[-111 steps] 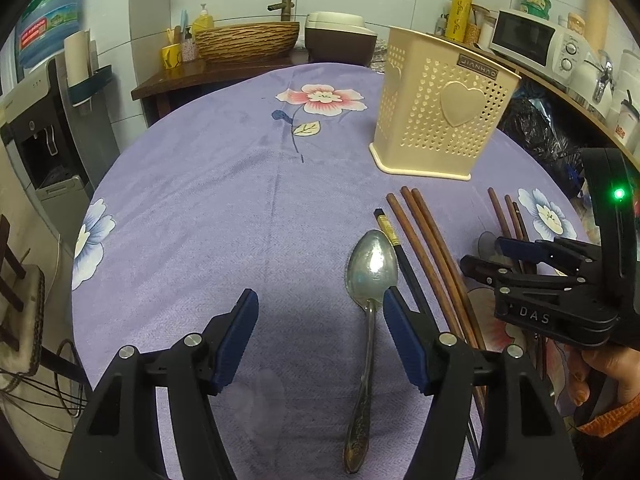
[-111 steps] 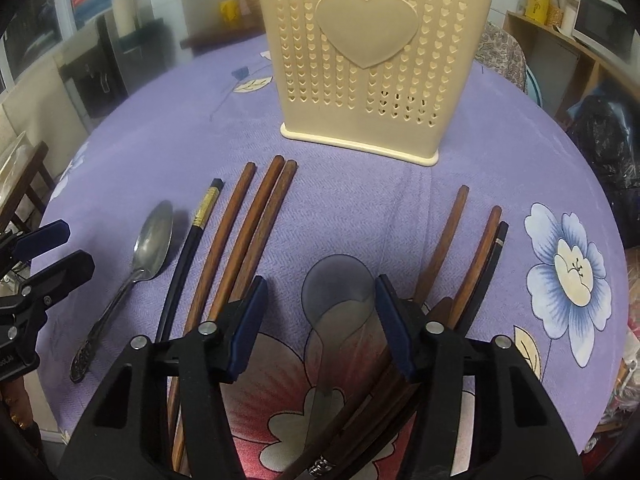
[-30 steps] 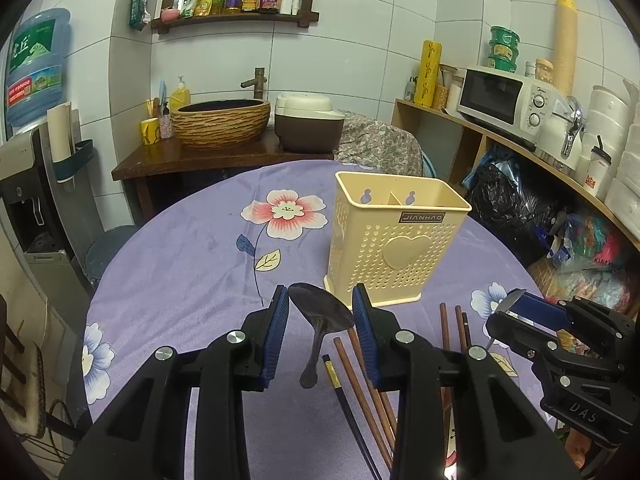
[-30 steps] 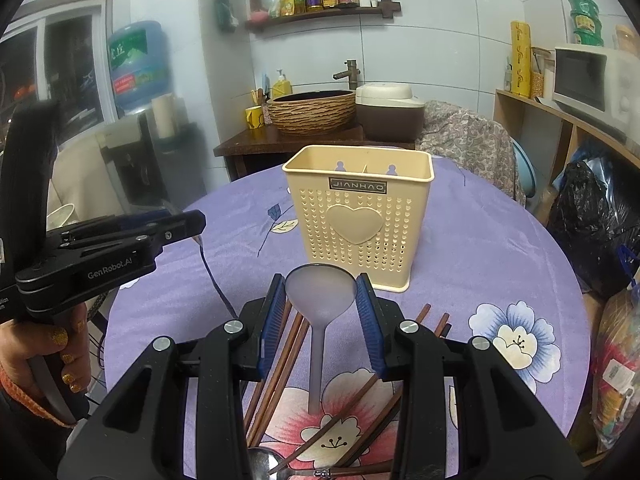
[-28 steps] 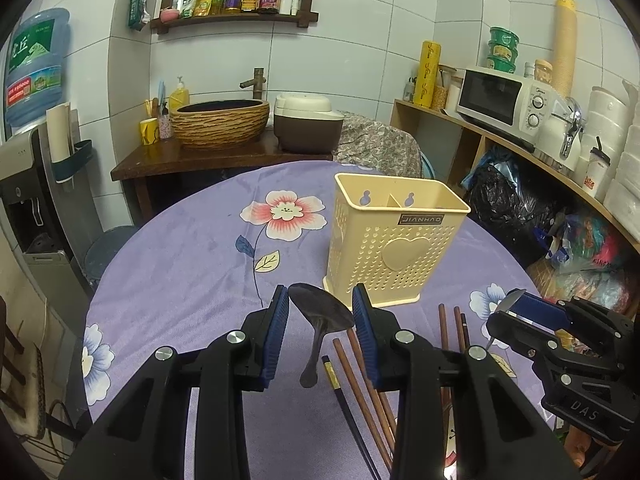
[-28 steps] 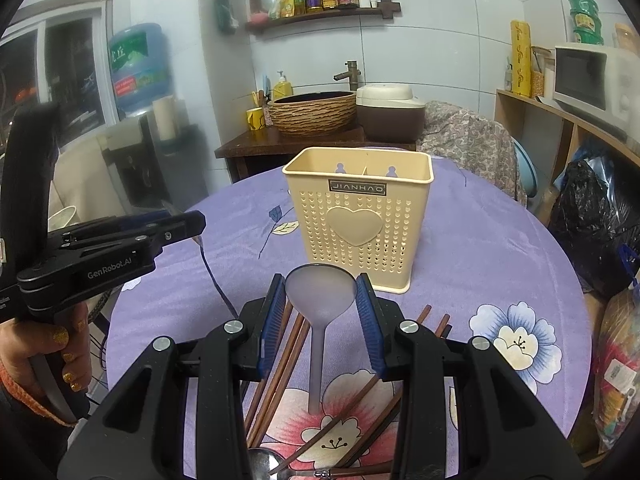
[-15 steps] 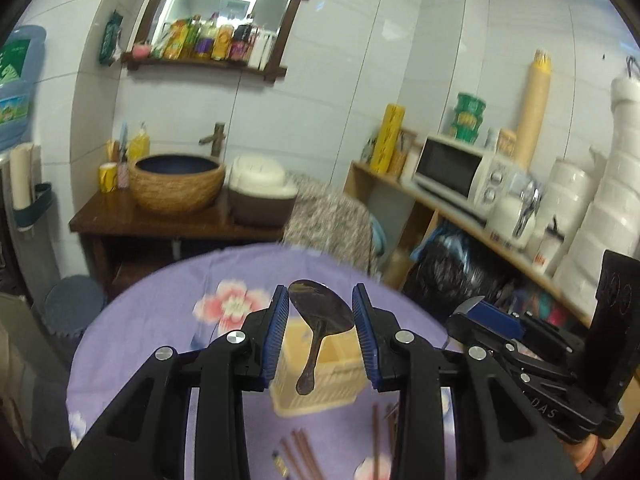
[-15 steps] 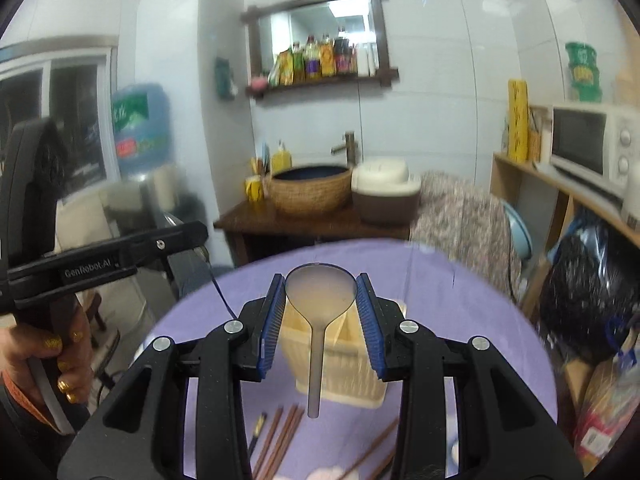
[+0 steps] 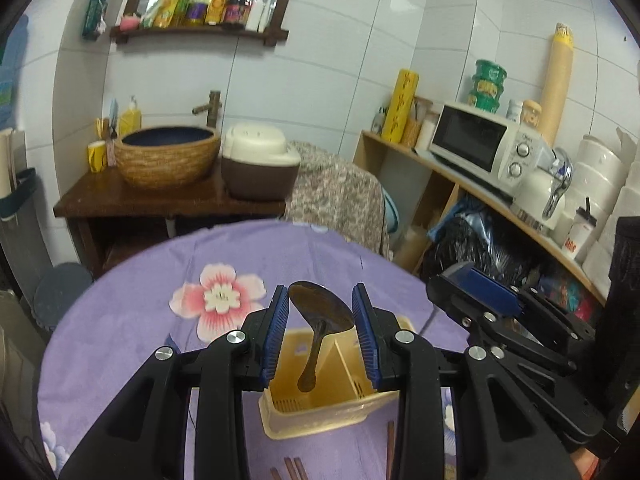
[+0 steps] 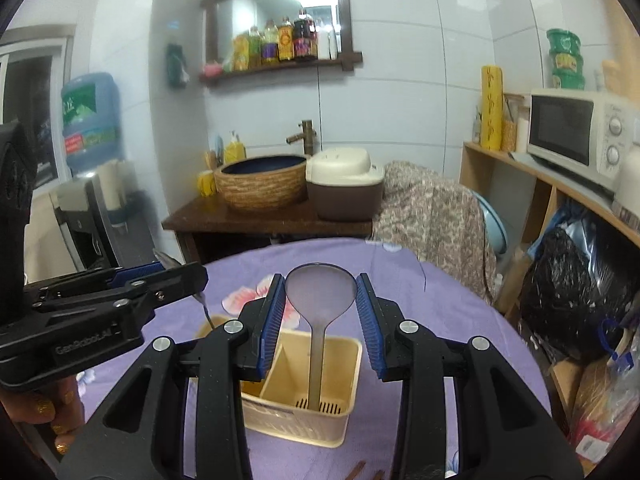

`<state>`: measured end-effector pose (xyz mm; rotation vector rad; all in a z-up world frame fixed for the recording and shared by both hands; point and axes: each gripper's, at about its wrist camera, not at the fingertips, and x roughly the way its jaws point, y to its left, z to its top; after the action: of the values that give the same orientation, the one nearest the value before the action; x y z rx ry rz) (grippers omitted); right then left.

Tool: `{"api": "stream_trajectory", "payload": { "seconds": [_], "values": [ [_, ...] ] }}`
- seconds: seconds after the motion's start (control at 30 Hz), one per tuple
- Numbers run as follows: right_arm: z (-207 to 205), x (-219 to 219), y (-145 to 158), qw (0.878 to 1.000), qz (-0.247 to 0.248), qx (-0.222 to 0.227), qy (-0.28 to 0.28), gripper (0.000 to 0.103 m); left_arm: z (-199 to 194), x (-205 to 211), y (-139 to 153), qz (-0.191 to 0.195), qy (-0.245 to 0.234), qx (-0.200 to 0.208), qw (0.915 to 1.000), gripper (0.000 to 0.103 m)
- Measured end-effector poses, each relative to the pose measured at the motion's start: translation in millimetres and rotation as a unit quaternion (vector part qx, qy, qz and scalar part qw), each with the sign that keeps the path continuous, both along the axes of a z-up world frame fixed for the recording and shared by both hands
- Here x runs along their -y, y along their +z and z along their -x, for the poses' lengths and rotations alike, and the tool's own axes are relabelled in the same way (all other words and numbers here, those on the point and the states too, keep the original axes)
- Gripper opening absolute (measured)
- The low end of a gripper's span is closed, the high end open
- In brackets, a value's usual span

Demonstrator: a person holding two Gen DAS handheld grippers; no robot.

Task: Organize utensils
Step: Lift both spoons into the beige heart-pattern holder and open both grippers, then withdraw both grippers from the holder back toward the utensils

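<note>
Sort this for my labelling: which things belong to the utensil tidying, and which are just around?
Job:
dark metal spoon in left gripper
translucent grey plastic spoon in right gripper
cream perforated plastic utensil holder
brown wooden chopsticks

Around:
white microwave
woven basket sink

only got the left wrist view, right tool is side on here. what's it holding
Observer: The right tool is shut on a frosted spoon, gripped by its bowl.
Operator: where's its handle pointing
Observer: Straight down, in line with the right compartment of the holder. I cannot tell whether the tip is below the rim.
Operator: and my spoon from that side
Observer: Under the left tool, the metal spoon slants its handle down toward the holder's left rear corner.
</note>
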<state>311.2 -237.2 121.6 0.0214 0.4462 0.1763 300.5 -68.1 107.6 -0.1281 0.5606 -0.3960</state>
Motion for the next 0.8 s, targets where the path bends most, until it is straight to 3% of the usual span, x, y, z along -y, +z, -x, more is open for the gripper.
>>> {"api": "stream_trajectory", "payload": {
  "seconds": [0.33, 0.63, 0.73, 0.8],
  "values": [
    [-6, -5, -40, 0.999, 0.02, -0.034, -0.001, 0.037, -12, -2, -42, -0.018, 0.007, -0.045, 0.9988, 0.034],
    [-4, -5, -46, 0.999, 0.024, -0.026, 0.0, 0.038, -8, 1, -45, -0.022, 0.004, -0.042, 0.9989, 0.035],
    [-1, -3, -46, 0.999, 0.026, -0.016, -0.009, 0.063, -2, -1, -42, -0.017, -0.003, -0.035, 0.9992, 0.044],
    [4, 1, -44, 1.0, 0.021, -0.004, -0.014, 0.066, 6, -5, -38, -0.019, 0.006, -0.024, 0.9995, 0.058]
  ]
}}
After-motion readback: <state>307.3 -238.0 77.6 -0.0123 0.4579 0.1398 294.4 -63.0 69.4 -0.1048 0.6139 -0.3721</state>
